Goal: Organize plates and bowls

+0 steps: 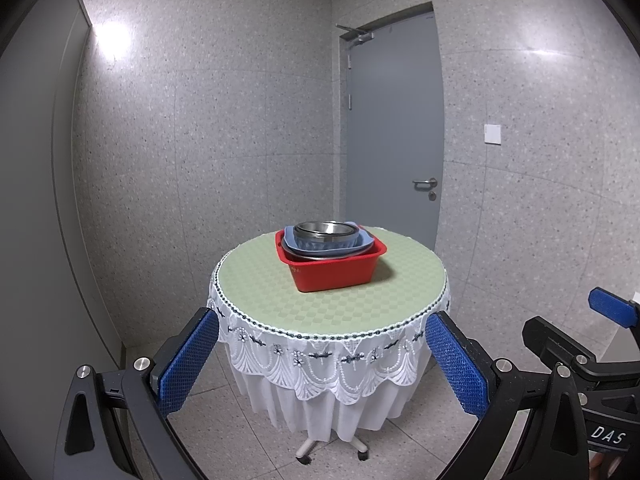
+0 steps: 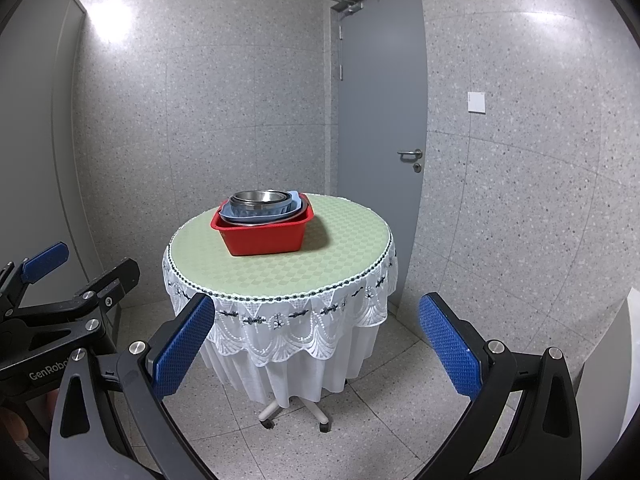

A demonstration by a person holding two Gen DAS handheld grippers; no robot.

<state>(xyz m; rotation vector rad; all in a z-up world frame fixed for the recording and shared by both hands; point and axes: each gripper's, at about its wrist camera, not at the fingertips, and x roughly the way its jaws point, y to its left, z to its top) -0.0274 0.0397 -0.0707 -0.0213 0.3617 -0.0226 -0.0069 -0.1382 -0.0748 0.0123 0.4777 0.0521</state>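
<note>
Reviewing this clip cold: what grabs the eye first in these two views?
The red basin stands out, sitting toward the far side of the round table and stacked with a blue dish and metal bowls. Both grippers hang short of the table, the left gripper and the right gripper with jaws wide apart and empty.

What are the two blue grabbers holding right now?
Nothing. The left gripper and right gripper are both open, short of the table. The dishes sit in the red tub.
</note>
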